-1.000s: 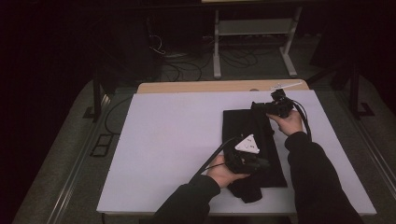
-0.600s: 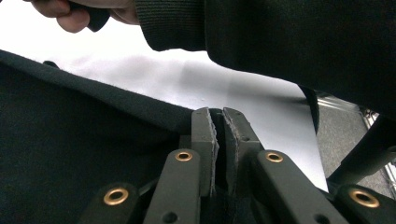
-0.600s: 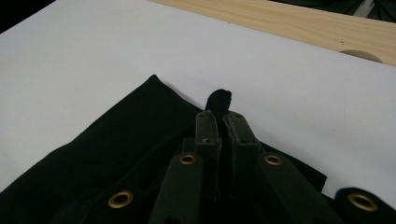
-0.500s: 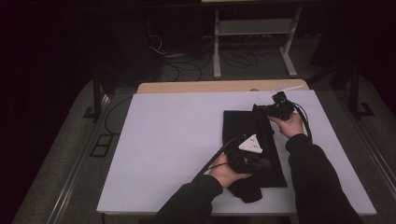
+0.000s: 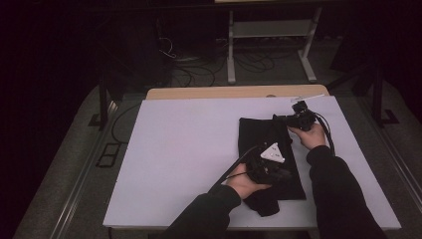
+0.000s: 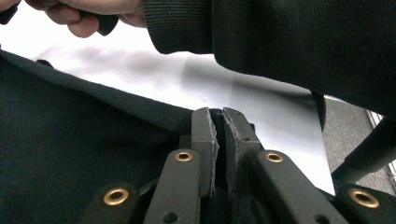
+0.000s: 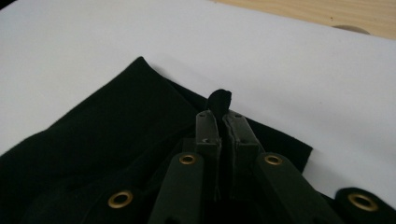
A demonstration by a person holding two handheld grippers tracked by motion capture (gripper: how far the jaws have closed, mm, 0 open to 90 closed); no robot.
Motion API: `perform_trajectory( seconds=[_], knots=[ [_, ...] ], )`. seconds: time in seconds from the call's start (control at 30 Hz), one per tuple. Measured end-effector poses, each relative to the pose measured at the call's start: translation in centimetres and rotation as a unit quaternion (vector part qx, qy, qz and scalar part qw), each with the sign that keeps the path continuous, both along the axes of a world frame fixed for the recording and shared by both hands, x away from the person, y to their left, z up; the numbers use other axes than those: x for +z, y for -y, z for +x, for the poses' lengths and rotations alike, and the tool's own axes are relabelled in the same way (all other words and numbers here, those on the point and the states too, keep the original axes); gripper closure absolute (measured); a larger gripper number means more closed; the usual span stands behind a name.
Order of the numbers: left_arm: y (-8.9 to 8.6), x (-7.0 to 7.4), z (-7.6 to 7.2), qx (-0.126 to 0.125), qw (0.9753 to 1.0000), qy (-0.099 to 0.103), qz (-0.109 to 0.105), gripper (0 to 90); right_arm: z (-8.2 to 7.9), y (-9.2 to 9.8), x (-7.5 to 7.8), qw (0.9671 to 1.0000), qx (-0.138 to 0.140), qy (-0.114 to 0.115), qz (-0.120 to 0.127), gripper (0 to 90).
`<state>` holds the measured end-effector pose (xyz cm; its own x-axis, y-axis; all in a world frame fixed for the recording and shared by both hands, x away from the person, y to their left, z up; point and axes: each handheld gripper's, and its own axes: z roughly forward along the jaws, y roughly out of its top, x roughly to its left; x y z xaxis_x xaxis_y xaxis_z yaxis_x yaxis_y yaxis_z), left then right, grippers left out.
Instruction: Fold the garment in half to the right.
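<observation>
Cloth [image 5: 266,159] is lying flat on the worktop [image 5: 184,149], and you are pinching it with both tools: left tool [image 6: 218,122] at the near edge, right tool [image 7: 219,122] at the far corner. Uneven lifting risks slipping one thin pinch free.

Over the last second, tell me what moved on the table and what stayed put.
Little changed. The right gripper, shut on the far edge of the black cloth, edged slightly nearer the person, and the cloth's far end shifted with it. The left gripper stayed clamped on the cloth's near right part. The cloth stayed on the white table top.
</observation>
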<state>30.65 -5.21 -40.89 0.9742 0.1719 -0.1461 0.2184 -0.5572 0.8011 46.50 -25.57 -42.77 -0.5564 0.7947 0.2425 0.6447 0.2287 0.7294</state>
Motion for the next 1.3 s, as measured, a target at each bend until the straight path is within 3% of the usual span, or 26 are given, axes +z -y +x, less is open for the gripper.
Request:
perform_trajectory(
  seconds=[0.3,0.53,0.77,0.93,1.17,1.3],
  knots=[
    [1.2,0.0,0.2,-0.002,1.0000,-0.002,0.009,82.0,-0.2,0.6,-0.4,1.0000,-0.005,-0.005,-0.006,83.7],
    [2.1,-0.1,0.4,-0.008,0.9996,0.002,0.028,82.4,-0.4,0.8,-0.5,0.9995,-0.015,-0.019,-0.021,81.9],
    [2.9,-0.3,0.6,-0.011,0.9992,0.001,0.038,83.0,-1.3,1.9,0.7,0.9992,-0.023,-0.023,-0.024,63.0],
    [3.7,-0.5,0.7,-0.019,0.9985,0.004,0.052,83.6,-2.3,3.7,1.7,0.9993,-0.033,-0.016,-0.004,52.5],
    [5.0,-0.8,0.8,-0.032,0.9964,0.010,0.078,83.8,-4.1,5.6,2.7,0.9993,-0.034,0.002,0.010,50.5],
    [5.7,-1.2,0.6,-0.034,0.9955,-0.002,0.089,83.8,-5.1,6.2,2.7,0.9993,-0.034,0.007,0.017,49.2]
  ],
)
